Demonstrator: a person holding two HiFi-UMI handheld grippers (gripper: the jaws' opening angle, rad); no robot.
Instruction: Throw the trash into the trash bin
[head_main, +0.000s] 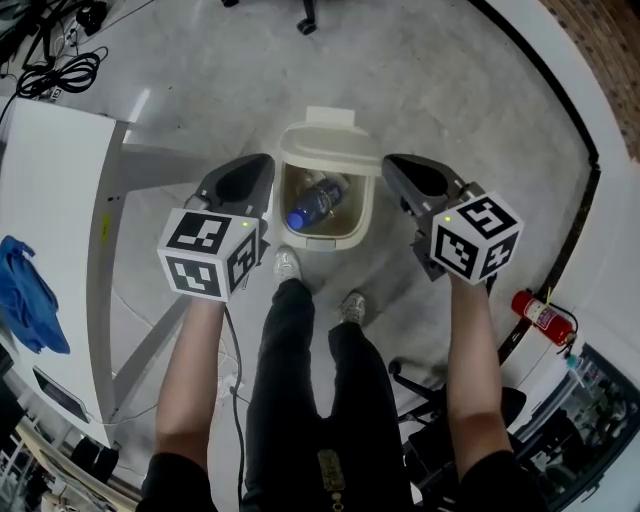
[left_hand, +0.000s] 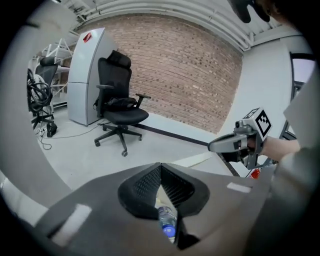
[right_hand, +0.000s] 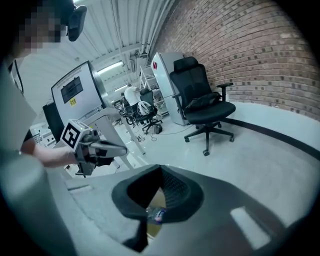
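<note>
We are looking down at a cream plastic trash bin (head_main: 322, 241) that is standing on the grey concrete floor (head_main: 450, 80) just ahead of a person's pale shoes (head_main: 287, 264), with its hinged lid (head_main: 318, 125) lying open at the far rim. A clear plastic bottle with a blue cap and blue label (head_main: 315, 203) is lying inside the bin, its cap pointing toward the near left corner. The left gripper (head_main: 266, 160) is hanging just beside the bin's left rim and the right gripper (head_main: 388, 160) just beside its right rim, and neither is touching the bin. In the left gripper view we are seeing its jaws pressing together on nothing, with the bottle showing below through the gap under the tips. The right gripper's jaws are likewise meeting at the tips, clenched and empty. At the left of the head view a white table (head_main: 50, 200) is carrying a crumpled blue cloth (head_main: 30, 295) at its outer edge, and a red fire extinguisher (head_main: 543, 317) is standing at the floor's right edge. In the left gripper view a black office chair (left_hand: 117, 107) is standing on the floor before a red brick wall (left_hand: 190, 75).
</note>
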